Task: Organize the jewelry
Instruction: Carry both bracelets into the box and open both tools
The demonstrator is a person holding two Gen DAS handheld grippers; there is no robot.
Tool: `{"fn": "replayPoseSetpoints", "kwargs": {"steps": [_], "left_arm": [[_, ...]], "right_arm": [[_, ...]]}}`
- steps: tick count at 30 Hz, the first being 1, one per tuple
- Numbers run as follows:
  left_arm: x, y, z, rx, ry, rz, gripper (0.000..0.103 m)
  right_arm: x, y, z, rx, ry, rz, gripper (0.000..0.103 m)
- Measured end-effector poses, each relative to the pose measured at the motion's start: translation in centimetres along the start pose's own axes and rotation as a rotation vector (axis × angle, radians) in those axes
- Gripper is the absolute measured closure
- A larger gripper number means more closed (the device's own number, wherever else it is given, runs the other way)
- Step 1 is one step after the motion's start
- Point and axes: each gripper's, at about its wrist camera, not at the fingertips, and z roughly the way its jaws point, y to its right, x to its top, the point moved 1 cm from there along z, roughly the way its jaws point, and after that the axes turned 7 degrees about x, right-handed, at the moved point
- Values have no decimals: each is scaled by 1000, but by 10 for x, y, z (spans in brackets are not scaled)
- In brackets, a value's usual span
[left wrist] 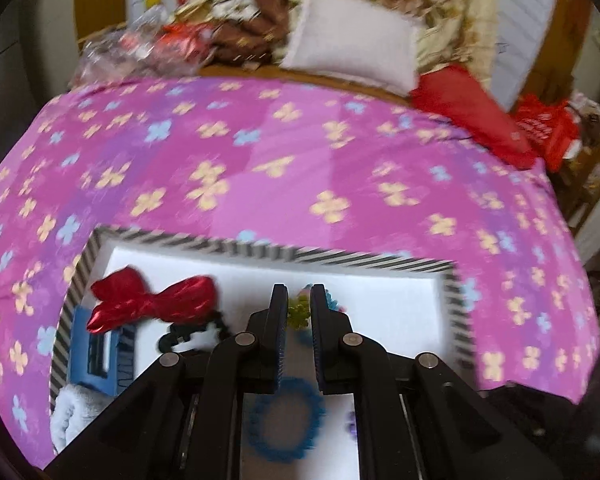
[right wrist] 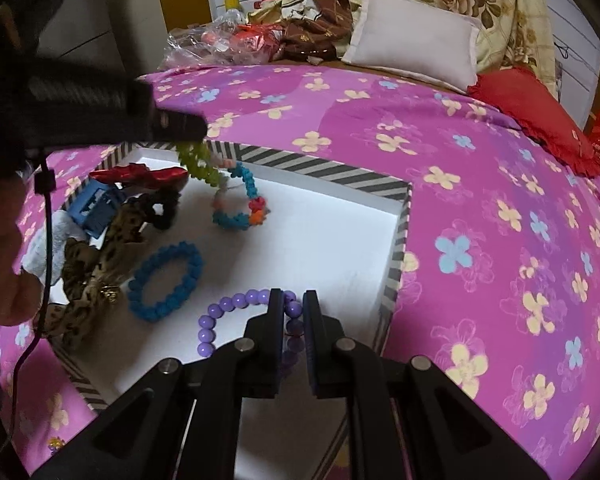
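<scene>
A white box with a striped rim [right wrist: 332,174] lies on the pink flowered bedspread. My left gripper [left wrist: 299,304] is shut on a multicoloured bead bracelet [left wrist: 298,310] and holds it over the box; in the right wrist view the bracelet [right wrist: 236,200] hangs from that gripper [right wrist: 188,136], green beads at the top. My right gripper [right wrist: 292,312] is shut on a purple bead bracelet [right wrist: 228,308] near the box's near right corner. A blue bead bracelet [right wrist: 166,280] lies flat on the box floor; it also shows in the left wrist view [left wrist: 286,424].
At the box's left end lie a red bow [left wrist: 152,300], a blue clip [right wrist: 94,208], a black scrunchie [right wrist: 162,210], a leopard-print hair band [right wrist: 100,276] and a white cloth [left wrist: 74,412]. Pillows [right wrist: 416,40] and bags [right wrist: 220,44] sit at the bed's far side.
</scene>
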Motion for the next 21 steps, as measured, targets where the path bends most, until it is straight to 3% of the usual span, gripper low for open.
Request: {"fn": "replayPoseSetpoints", "kwargs": {"steps": [4,11,12,14,15,21], "left_arm": [[-4,-14,17,56,-46,-32,87],[-9,-20,29,33,-92,-65,84],[-9,-20,29,31,-96,-65,81],[-11,-21,26,25,-93,-63,64],[-11,-22,24,23,-92,-65,63],[-17,-28,-1,35,-57,-54,61]], "right_arm": [[6,1,12,-22,-24,-12,93],[8,12,14,-49,-17,29,93],[7,12,12,-45,-15,34,89],[6,13,7,-35,-4,53,81],[6,15,3,-30,7,67,71],[1,11,-25,9,69,99,60]]}}
